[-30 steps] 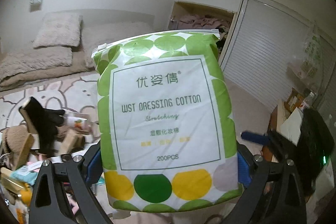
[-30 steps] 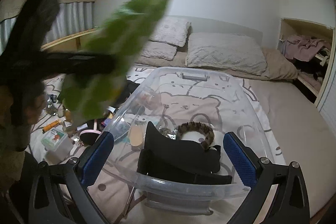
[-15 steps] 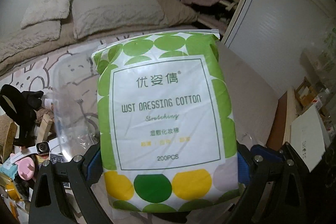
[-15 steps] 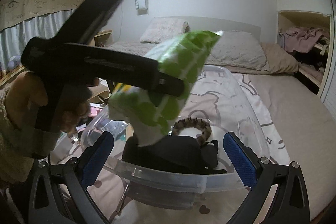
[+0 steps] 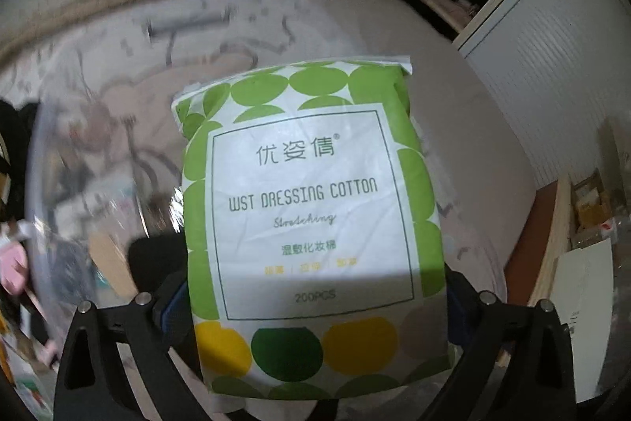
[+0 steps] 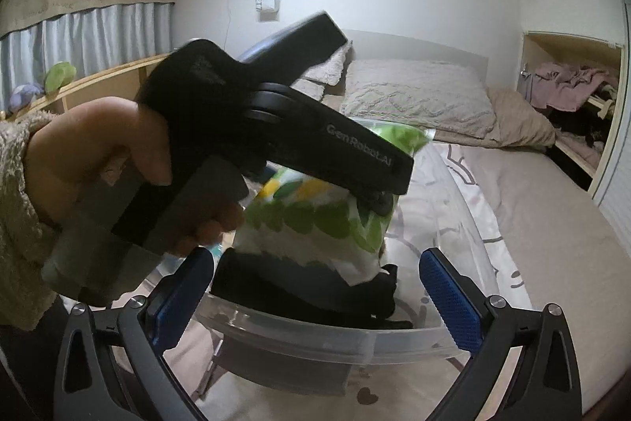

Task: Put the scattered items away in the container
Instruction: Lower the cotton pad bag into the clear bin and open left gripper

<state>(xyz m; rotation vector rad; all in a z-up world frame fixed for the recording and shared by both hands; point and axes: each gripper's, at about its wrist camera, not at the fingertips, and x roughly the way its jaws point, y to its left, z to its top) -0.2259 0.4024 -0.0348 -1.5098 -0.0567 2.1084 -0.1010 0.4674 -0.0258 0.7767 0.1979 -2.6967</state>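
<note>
My left gripper (image 5: 311,306) is shut on a green-and-white pack of cotton pads (image 5: 311,208). In the right wrist view the pack (image 6: 315,219) hangs inside the clear plastic bin (image 6: 315,338), just above a black item (image 6: 299,294) that lies in it. The left gripper body (image 6: 276,113) and the hand holding it fill the left of that view. My right gripper (image 6: 319,294) is open and empty, its blue pads (image 6: 449,298) either side of the bin's near rim.
The bin stands on a bed with a cartoon-print sheet (image 6: 512,223) and pillows (image 6: 414,97) at the head. Scattered items (image 5: 12,255) lie left of the bin. A wardrobe with clothes (image 6: 572,85) stands at the right.
My left gripper has carried the cotton pack right and down, from above the scattered items into the bin. My right gripper has stayed at the bin's near rim.
</note>
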